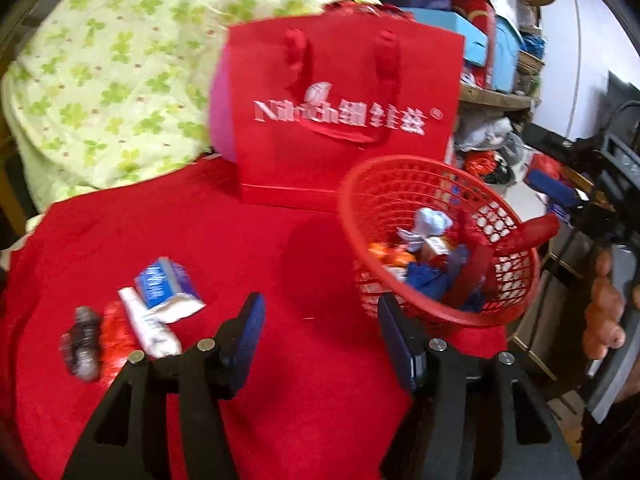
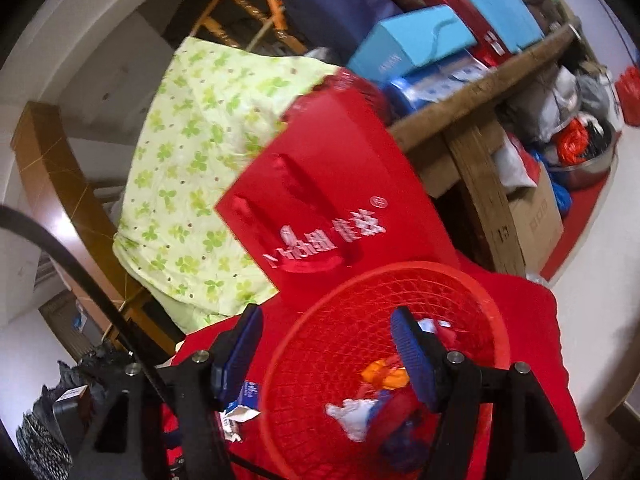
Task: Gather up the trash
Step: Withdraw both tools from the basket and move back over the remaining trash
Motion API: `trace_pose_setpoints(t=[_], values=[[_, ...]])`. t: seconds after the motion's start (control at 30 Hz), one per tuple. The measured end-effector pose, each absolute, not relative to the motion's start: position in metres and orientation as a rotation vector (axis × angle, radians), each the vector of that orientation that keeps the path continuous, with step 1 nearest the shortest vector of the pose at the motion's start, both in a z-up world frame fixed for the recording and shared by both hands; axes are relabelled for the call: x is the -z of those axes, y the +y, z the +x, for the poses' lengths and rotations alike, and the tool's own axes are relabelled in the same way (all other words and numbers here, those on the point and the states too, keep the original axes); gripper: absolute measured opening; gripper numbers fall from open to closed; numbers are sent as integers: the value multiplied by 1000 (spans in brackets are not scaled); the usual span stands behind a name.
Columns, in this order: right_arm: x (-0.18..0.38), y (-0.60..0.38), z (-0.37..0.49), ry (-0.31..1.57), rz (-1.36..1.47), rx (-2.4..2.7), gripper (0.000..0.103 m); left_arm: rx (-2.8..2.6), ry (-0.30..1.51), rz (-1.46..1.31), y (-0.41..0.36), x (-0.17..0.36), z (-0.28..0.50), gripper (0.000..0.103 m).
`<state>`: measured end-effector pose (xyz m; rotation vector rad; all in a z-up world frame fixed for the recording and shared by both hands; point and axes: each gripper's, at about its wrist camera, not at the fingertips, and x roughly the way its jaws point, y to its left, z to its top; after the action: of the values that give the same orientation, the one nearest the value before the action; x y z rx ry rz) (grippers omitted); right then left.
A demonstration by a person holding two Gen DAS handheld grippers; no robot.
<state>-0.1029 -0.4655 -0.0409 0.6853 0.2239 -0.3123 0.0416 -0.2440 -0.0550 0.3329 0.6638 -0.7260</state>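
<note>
Rough wooden shelf (image 2: pixel 492 76) stacked with blue boxes (image 2: pixel 412 46); clover-print quilt (image 2: pixel 192 168) on wooden frame; pale floor (image 2: pixel 600 280).

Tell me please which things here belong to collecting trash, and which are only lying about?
Job: red basket holding scraps; blue-white carton, white tube, dark small bottle on the red cloth.
Lying about: red paper bag, green-patterned quilt, shelf boxes.

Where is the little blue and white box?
In the left wrist view, the blue and white box lies on the red cloth at the lower left, beside a white tube, well left of the red basket.
</note>
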Motion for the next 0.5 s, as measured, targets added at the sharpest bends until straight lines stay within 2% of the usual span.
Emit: trace_pose_setpoints(t=[0.17, 0.5], values=[[18, -429, -95, 216, 618, 264, 71, 646, 591, 327, -210, 36, 36, 65], [-8, -352, -67, 251, 472, 110, 71, 521, 533, 304, -154, 24, 35, 66]])
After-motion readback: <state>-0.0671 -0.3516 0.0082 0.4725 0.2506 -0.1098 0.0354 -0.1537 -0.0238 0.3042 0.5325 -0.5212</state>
